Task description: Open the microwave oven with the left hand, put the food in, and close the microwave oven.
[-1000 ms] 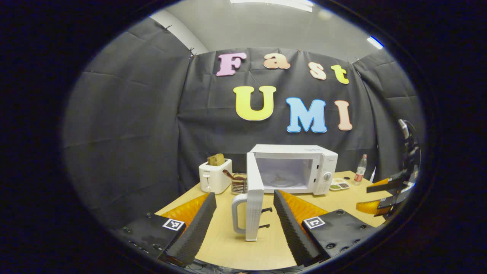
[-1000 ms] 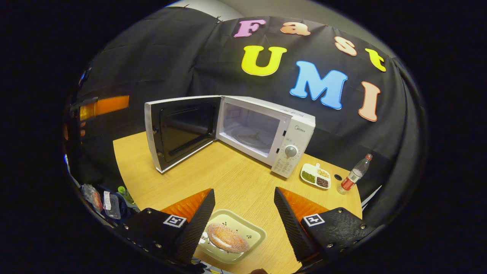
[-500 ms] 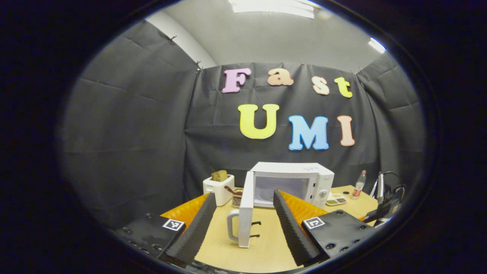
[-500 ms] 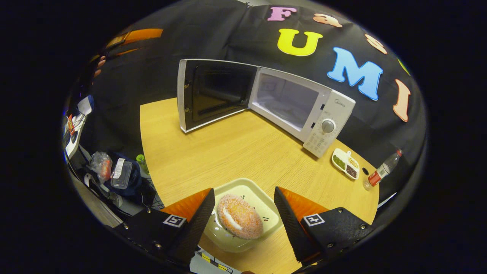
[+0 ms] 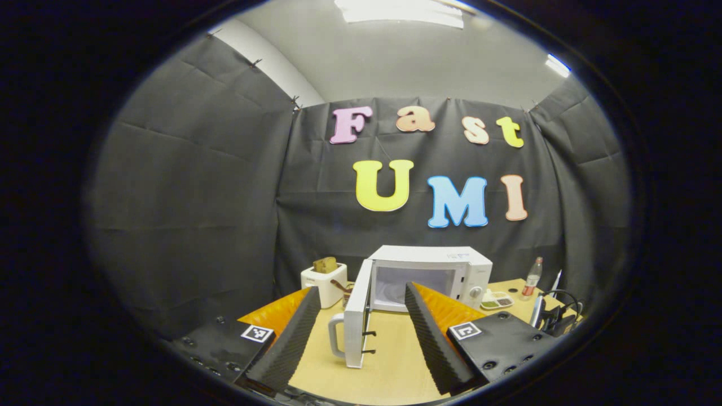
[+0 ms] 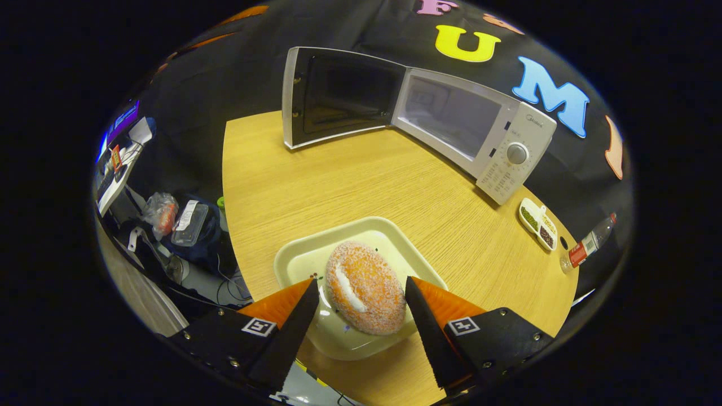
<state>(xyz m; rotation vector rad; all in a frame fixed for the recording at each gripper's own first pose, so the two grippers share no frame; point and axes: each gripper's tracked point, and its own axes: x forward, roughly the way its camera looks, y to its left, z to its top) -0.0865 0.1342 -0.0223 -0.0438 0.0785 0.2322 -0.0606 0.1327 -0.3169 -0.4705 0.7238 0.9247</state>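
With the microwave (image 6: 451, 121) door (image 6: 333, 96) open, your right gripper (image 6: 361, 307) hangs over the bun (image 6: 365, 287).
Its jaws are wide apart, empty, straddling the bun on the plate (image 6: 299, 262); the bun's long axis runs along the fingers. Your left gripper (image 5: 358, 321), also open, is farther away.

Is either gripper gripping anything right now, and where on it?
No. The right gripper is open, its fingers either side of the sugared bun on the plate, not pressing it. The left gripper is open, short of the microwave door.
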